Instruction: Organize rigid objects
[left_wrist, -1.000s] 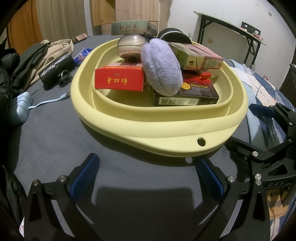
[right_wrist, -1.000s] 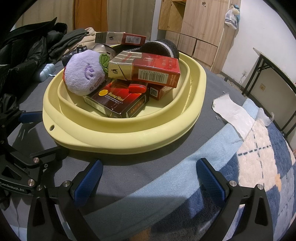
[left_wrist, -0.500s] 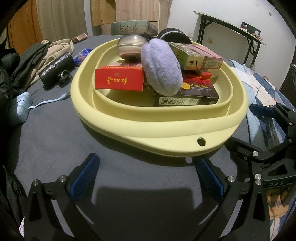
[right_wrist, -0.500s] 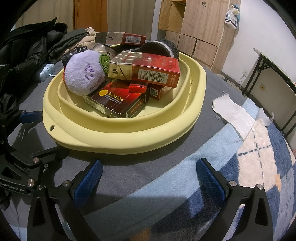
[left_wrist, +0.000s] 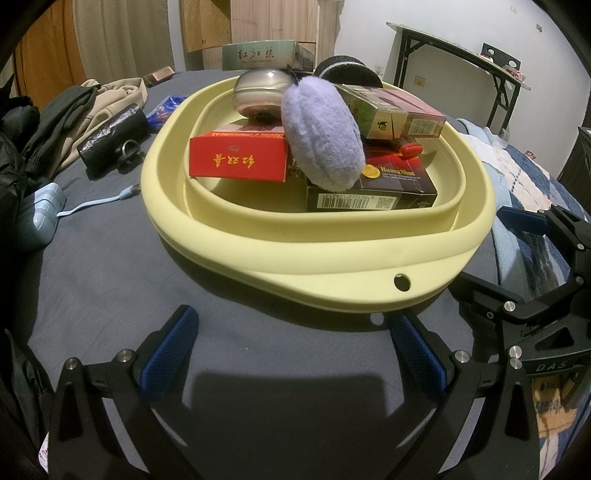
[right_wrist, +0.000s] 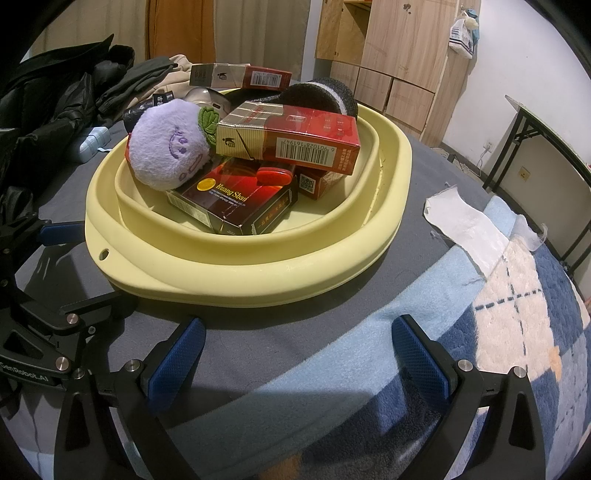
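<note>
A pale yellow basin (left_wrist: 332, 258) (right_wrist: 236, 273) sits on the grey bed cover. In it lie a red box (left_wrist: 238, 160), a dark Huang Shan box (left_wrist: 391, 184) (right_wrist: 236, 199), a red-and-gold carton (right_wrist: 291, 142) (left_wrist: 391, 110), a purple plush (left_wrist: 321, 136) (right_wrist: 168, 147), a round metal tin (left_wrist: 260, 92) and a black slipper (right_wrist: 321, 98). My left gripper (left_wrist: 295, 350) is open and empty just in front of the basin. My right gripper (right_wrist: 299, 354) is open and empty at the basin's near right side. Each gripper shows at the edge of the other's view.
Dark and beige clothes (left_wrist: 74, 118) are piled at the left, with a black pouch (left_wrist: 110, 140) and a light blue charger with cable (left_wrist: 44, 210). A green box (left_wrist: 266, 53) stands behind the basin. A white cloth (right_wrist: 469, 225) lies on the blue checked blanket (right_wrist: 517, 332).
</note>
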